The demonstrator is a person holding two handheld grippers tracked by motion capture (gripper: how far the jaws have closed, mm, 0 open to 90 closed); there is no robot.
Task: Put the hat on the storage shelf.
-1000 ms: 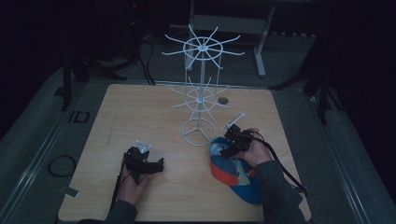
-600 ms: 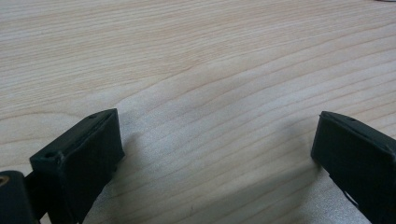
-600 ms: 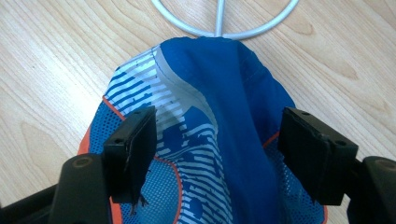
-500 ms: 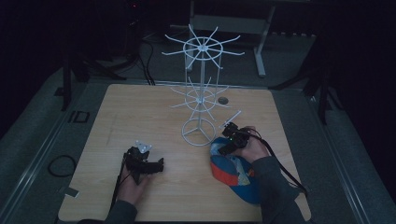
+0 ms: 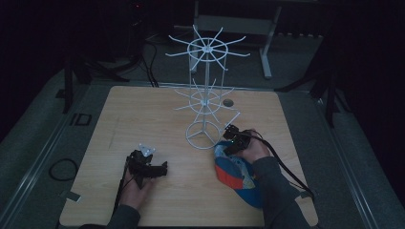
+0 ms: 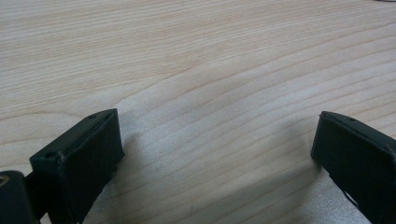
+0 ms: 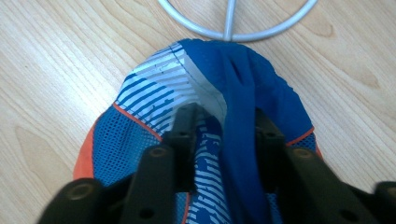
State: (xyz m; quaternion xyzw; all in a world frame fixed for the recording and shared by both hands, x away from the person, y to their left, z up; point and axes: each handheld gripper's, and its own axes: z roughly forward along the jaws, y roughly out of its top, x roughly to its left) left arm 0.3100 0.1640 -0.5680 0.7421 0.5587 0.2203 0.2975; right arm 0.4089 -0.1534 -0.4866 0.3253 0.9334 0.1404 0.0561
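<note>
high view: one cap (image 5: 236, 174), blue w/ orange trim and white-striped panels, lies on the wood table (image 5: 157, 119) at the front right, just beside the ring base of one white wire rack (image 5: 205, 102). rack is thin metal rod: a round base, a straight pole, 2 tiers of spokes fanning out like wheels. right gripper (image 5: 231, 140) sits on the cap's far edge, near the rack base, w/ a hand and dark sleeve behind it. left gripper (image 5: 163, 168) rests on bare table at front left, well apart from the cap, a grey three-cornered plate on top. one small dark round hole shows in the table behind the rack. table is pale, square-ish, fine grain.

left gripper view: 2 black blocky fingers (image 6: 77, 158) stand wide apart, released, nothing between them but light wood w/ wavy grain lines.

right gripper view: right gripper's 2 black fingers (image 7: 184, 130) are closed in on a fold of the cap (image 7: 140, 112), pinching a plain blue fabric band at its back rim. cap cloth is mesh in the blue parts, w/ printed white stripes, orange piping and a soft crumpled shape. the rack's base ring (image 7: 233, 29) curves just past the cap's edge, one spoke meeting it; looks touching or nearly so, can't tell which.
</note>
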